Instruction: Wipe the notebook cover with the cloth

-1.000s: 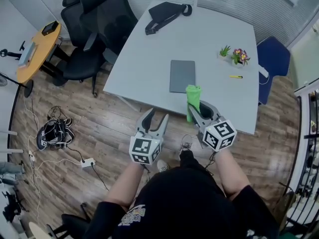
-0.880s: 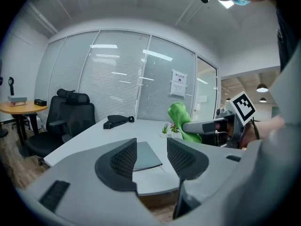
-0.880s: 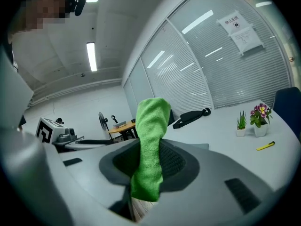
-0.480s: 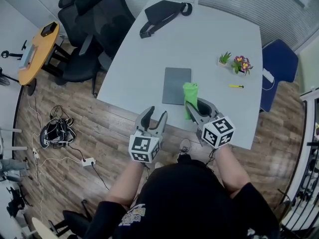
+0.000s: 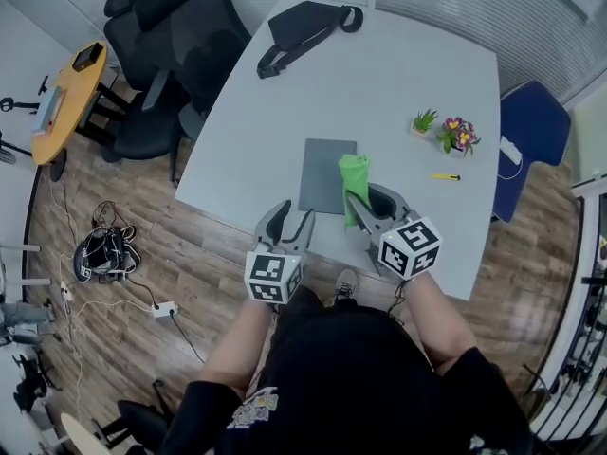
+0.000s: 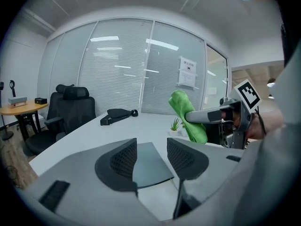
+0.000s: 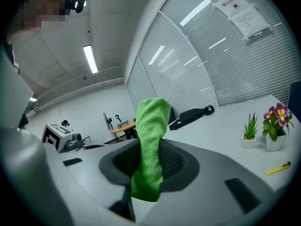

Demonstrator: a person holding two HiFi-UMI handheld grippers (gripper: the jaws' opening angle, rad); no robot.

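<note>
A grey notebook (image 5: 328, 174) lies flat near the front edge of the white table (image 5: 417, 74). My right gripper (image 5: 362, 200) is shut on a green cloth (image 5: 355, 184), which hangs beside the notebook's right edge. In the right gripper view the green cloth (image 7: 149, 145) stands pinched between the jaws. My left gripper (image 5: 287, 227) is open and holds nothing, just in front of the table's edge, below the notebook. In the left gripper view the notebook (image 6: 149, 165) shows between the open jaws, with the cloth (image 6: 189, 117) at the right.
A black bag (image 5: 305, 25) lies at the table's far end. Two small potted plants (image 5: 442, 129) and a yellow pen (image 5: 446, 176) sit at the right. Black office chairs (image 5: 171, 55) stand left of the table, a blue chair (image 5: 531, 131) to the right. Cables lie on the wood floor (image 5: 104, 254).
Both grippers have come forward toward the table. The cloth now hangs beside the notebook's right edge instead of below it. The left gripper has reached the table's edge.
</note>
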